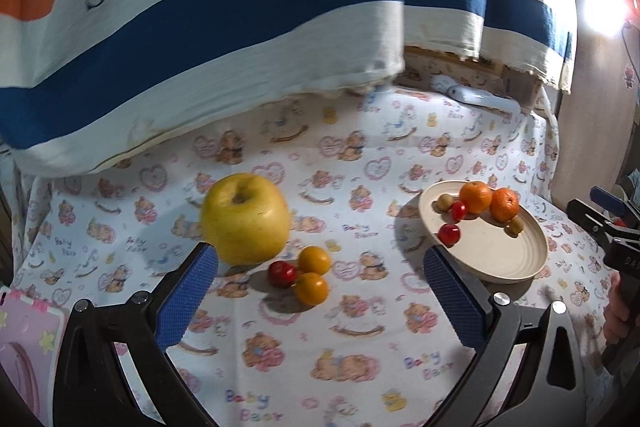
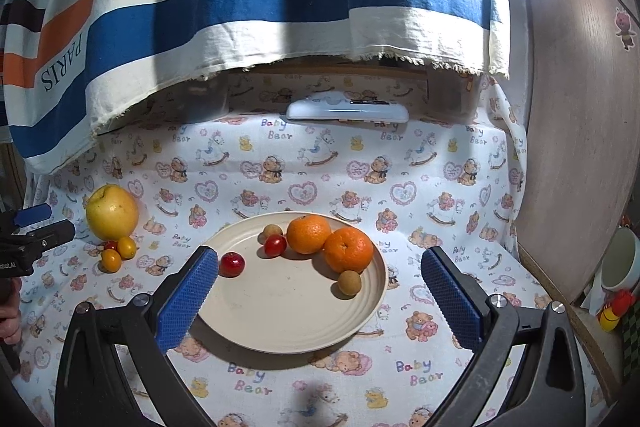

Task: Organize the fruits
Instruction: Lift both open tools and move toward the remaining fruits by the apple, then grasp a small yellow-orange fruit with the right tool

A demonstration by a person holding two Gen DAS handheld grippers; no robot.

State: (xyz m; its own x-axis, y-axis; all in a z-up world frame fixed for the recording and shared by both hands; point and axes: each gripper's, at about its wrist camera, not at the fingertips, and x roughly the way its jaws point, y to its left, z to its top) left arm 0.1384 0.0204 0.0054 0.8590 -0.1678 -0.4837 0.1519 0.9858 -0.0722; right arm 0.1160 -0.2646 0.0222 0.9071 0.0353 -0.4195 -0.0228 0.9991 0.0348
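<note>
Left wrist view: the left claw (image 1: 320, 291) gapes wide, holding nothing. The apple (image 1: 245, 213) sits just beyond its left finger; a small red fruit (image 1: 282, 273) and two small oranges (image 1: 314, 259) lie between the fingers, left of the plate (image 1: 500, 259).

Right wrist view: the right claw (image 2: 320, 289) is wide, empty, straddling the plate (image 2: 288, 311), which holds two oranges (image 2: 348, 249). The apple (image 2: 112, 212) lies well left of the plate.

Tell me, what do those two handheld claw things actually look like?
Each is a black frame with triangular cut-outs and silver bolts, ending in two flat fingers with blue, dimpled rubbery pads. That goes for the left gripper and the right gripper. White lettering shows on both bodies. No cables are visible; bare fingers grip the handles.
</note>
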